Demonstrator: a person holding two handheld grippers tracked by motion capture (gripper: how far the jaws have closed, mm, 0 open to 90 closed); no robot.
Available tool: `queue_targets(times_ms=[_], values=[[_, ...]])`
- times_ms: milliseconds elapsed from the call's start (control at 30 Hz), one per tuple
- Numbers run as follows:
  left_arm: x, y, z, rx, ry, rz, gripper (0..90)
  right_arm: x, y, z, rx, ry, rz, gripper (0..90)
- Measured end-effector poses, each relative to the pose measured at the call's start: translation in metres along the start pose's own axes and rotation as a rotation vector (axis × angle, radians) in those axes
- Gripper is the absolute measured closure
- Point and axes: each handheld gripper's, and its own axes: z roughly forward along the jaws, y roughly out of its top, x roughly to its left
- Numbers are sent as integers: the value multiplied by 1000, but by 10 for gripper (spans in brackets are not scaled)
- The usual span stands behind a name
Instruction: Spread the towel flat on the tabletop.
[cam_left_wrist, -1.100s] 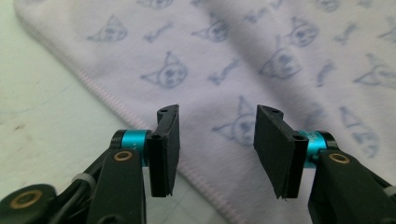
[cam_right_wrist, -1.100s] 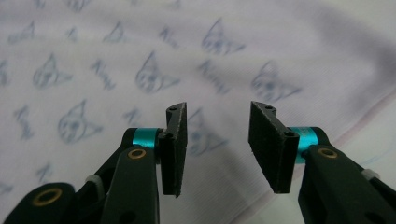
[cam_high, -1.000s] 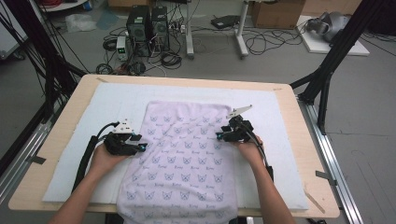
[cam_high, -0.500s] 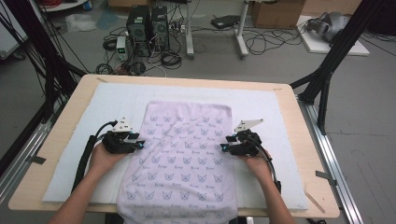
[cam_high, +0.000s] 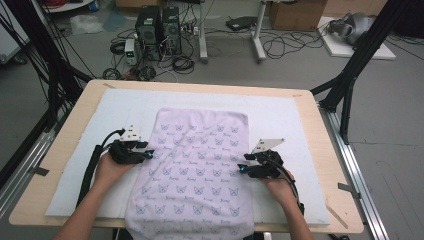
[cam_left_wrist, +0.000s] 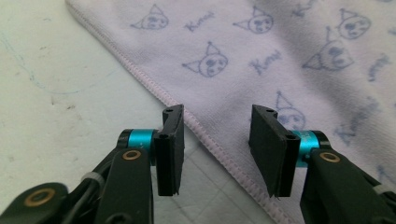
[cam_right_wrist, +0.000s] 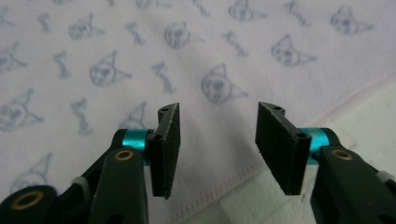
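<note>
Both the left gripper (cam_high: 150, 154) and right gripper (cam_high: 242, 169) stood released, jaws straddling the towel's (cam_high: 195, 165) side hems; the right's had just been widening

A pale lilac towel (cam_high: 197, 170), printed all over with small blue-grey cat-like faces and script lettering and edged with a pinkish stitched hem, lies on a white mat (cam_high: 290, 120) over a light wooden table (cam_high: 320, 130). The left gripper (cam_left_wrist: 217, 140) and right gripper (cam_right_wrist: 217, 140) are black, each with turquoise collars and brass-coloured rivets.
</note>
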Motion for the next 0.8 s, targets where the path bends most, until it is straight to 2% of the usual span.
queue_targets(times_ms=[133, 200, 300, 567, 800], values=[[0, 2, -7, -53, -7, -5, 524, -1, 5, -1, -59, 4, 12, 441], [0, 3, -9, -62, -7, -10, 515, -2, 7, -2, -74, 10, 27, 418], [1, 3, -10, -75, -21, -13, 508, -2, 7, -4, -97, 10, 25, 401], [-3, 5, -13, -90, -56, -5, 476, -2, 8, -6, -133, 14, 50, 315], [-4, 6, -13, -93, -66, -6, 470, 0, 9, -4, -126, 17, 41, 303]])
